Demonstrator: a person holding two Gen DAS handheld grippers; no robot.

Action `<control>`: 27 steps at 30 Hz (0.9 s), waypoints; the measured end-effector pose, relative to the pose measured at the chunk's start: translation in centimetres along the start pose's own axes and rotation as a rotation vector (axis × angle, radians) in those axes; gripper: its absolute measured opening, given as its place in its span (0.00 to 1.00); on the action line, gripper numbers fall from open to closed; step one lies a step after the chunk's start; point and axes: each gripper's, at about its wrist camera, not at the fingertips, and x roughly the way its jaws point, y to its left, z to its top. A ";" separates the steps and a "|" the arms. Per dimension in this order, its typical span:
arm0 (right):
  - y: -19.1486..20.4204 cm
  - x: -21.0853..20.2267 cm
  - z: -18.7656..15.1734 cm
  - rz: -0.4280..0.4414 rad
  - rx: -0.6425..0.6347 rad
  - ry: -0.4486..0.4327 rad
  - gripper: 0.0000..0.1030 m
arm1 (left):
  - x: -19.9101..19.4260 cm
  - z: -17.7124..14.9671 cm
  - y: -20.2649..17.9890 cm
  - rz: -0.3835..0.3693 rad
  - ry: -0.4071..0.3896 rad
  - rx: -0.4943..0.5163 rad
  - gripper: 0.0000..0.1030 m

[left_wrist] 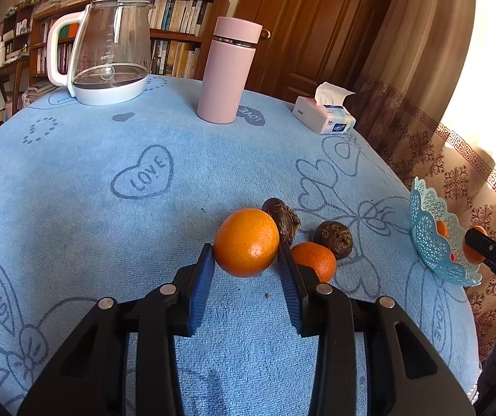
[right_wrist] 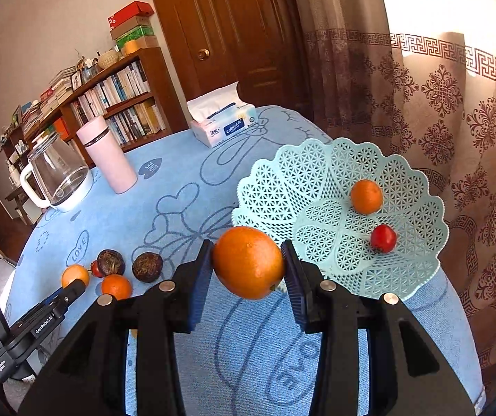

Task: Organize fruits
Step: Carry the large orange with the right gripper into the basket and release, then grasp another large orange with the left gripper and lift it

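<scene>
Counter: blue cloth [left_wrist: 109,242] under both my grippers.
Left gripper [left_wrist: 246,260]: clamped on an orange [left_wrist: 246,242], frame centre.
Right gripper [right_wrist: 248,263]: clamped on another orange [right_wrist: 248,262], lifted beside the basket [right_wrist: 282,180].
Basket: small orange [right_wrist: 366,196] and red fruit [right_wrist: 383,238] inside.
</scene>
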 end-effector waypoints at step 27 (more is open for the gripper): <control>-4.3 -0.4 -0.9 -0.071 0.083 0.008 0.41 | 0.3 -0.2 -0.1 0.014 -0.001 0.015 0.37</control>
